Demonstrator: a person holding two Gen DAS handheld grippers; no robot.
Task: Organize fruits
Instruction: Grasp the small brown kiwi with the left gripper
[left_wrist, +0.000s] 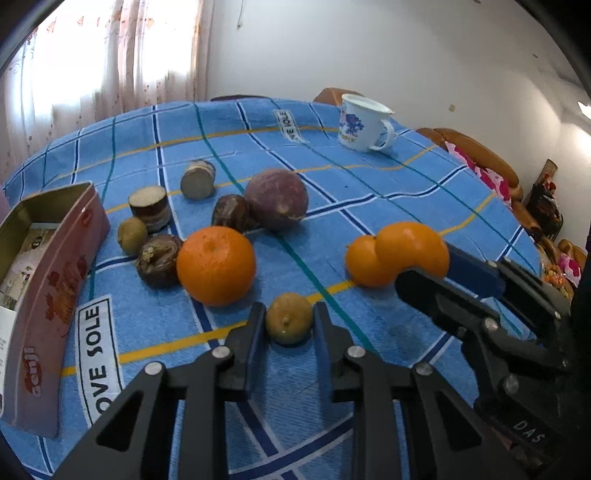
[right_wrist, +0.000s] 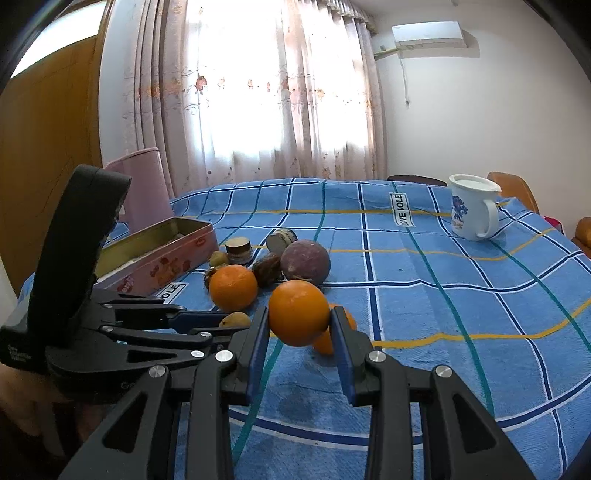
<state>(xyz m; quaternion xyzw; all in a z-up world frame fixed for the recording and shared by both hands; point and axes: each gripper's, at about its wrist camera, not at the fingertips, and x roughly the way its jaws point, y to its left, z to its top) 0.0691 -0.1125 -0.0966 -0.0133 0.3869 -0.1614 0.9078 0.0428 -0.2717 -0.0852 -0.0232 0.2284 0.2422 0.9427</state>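
we see the surface (left_wrist: 369, 192) under a blue plaid cloth, largest thing in both views. next down, the pink tin box (left_wrist: 48, 280) sits open at the far left of the left wrist view, papers inside. white enamel mug (left_wrist: 364, 123) stands upright at the far edge, well apart from the fruit. purple round fruit (left_wrist: 276, 199) sits mid-cloth, touching a dark wrinkled fruit (left_wrist: 231, 214) on its left. big orange (left_wrist: 216, 266) rests on the cloth just in front of those two, beside a second brown wrinkled fruit (left_wrist: 159, 260). our right claw (right_wrist: 299, 325) has its pads closed onto a second orange (right_wrist: 297, 312), one pad on each side; from this view it looks lifted off the cloth but we cannot tell for sure. a smaller orange (right_wrist: 327, 341) lies right behind it, partly hidden. two short cut cylinders (left_wrist: 149, 206) with pale flat ends lie behind the cluster, one upright, one (left_wrist: 198, 180) on its side. our left claw (left_wrist: 290, 321) is narrowly open, straddling a small yellow-brown fruit (left_wrist: 289, 318) on the cloth; pads sit just beside it on both sides, contact not clear. a similar small yellow-green fruit (left_wrist: 132, 235) sits near the tin box, beside the upright cylinder.
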